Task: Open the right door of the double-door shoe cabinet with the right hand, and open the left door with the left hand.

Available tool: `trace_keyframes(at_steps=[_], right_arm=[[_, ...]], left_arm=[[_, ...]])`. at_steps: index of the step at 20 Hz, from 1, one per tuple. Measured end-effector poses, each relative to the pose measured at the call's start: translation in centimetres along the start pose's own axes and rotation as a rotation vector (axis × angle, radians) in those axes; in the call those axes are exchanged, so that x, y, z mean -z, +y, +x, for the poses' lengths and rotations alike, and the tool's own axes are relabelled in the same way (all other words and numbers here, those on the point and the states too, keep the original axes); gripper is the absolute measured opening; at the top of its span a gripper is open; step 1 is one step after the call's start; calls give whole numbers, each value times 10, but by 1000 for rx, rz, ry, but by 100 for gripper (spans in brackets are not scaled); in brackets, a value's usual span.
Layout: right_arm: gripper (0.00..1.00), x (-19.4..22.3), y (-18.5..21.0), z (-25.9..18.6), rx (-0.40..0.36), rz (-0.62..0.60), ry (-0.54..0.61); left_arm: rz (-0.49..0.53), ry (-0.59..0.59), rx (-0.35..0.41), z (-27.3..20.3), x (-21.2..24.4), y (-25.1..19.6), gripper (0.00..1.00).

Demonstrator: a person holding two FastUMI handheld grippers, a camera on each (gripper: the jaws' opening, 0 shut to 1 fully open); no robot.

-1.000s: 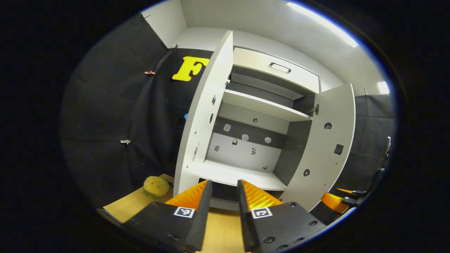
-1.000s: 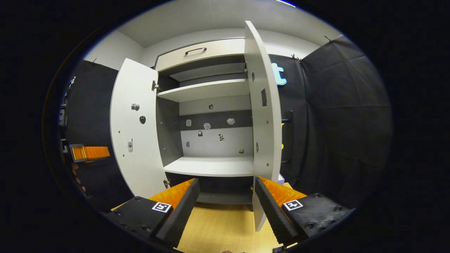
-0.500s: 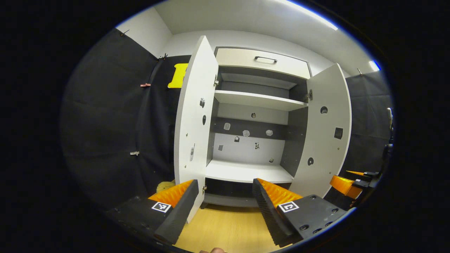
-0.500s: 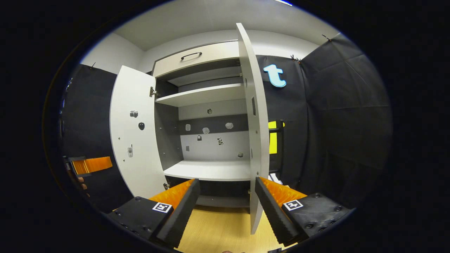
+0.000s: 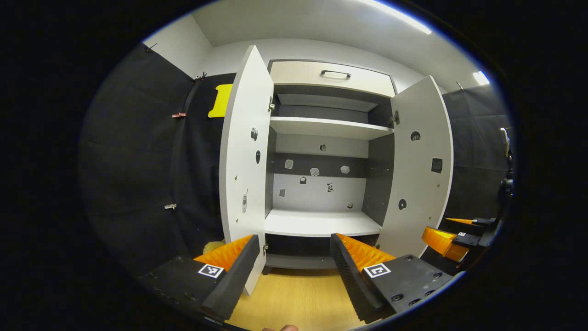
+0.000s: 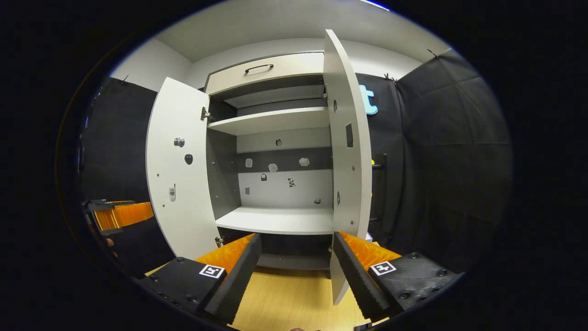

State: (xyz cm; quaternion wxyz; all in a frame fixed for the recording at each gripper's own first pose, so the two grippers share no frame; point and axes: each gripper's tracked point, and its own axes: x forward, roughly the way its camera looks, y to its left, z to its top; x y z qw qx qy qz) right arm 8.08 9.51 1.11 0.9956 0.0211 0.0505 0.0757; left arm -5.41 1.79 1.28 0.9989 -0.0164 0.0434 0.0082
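The white shoe cabinet (image 5: pixel 321 220) stands with both doors swung out. In the left gripper view its left door (image 5: pixel 243 161) is nearly edge-on and its right door (image 5: pixel 420 170) faces me. My left gripper (image 5: pixel 291 259) is open, holds nothing, and sits back from the cabinet just right of the left door's lower edge. In the right gripper view the right door (image 6: pixel 351 161) is nearly edge-on and the left door (image 6: pixel 181 170) faces me. My right gripper (image 6: pixel 296 262) is open and empty, with the right door's bottom corner just behind its right finger (image 6: pixel 356 271).
A closed drawer with a dark handle (image 5: pixel 335 73) tops the cabinet. Inside are two white shelves (image 5: pixel 321 126) and small stickers on the back panel. Light wood surface (image 5: pixel 298 299) lies below. A yellow plush (image 5: pixel 215 243) peeks out behind the left door. Black cloth walls close both sides.
My left gripper's fingers have spread from a narrow gap to wide open, and its view has drawn back and squared up to the cabinet. The right gripper view has barely shifted.
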Motion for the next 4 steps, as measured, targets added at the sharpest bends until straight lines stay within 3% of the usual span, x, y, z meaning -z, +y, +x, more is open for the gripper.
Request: trace_keyframes(at_steps=[4], right_arm=[[99,-5,8,2,5,-3,-14]], left_arm=[[-21,1,9,-1,3,6,95]])
